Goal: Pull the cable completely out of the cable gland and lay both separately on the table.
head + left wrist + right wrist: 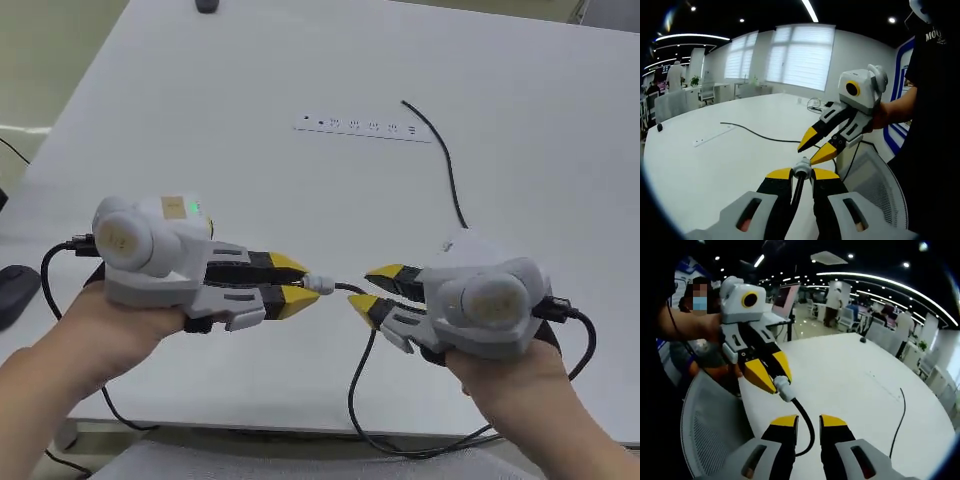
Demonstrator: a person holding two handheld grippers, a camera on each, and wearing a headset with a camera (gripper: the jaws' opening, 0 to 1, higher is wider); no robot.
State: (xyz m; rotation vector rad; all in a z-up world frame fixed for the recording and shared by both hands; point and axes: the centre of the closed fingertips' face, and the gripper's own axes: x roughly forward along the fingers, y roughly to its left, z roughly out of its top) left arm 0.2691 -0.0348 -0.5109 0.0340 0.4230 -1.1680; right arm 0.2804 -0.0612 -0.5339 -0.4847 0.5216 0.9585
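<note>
Left tongs (308, 281) pinch the cable gland (320, 284) — right tongs (360, 286) gape astride the cable (805, 410)

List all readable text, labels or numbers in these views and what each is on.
"MOO": white letters on the person's black shirt in the left gripper view; anything after them cannot be read.
Markings on the power strip: too small to read.
Round emblems on the left gripper and right gripper: too faint to read.
</note>
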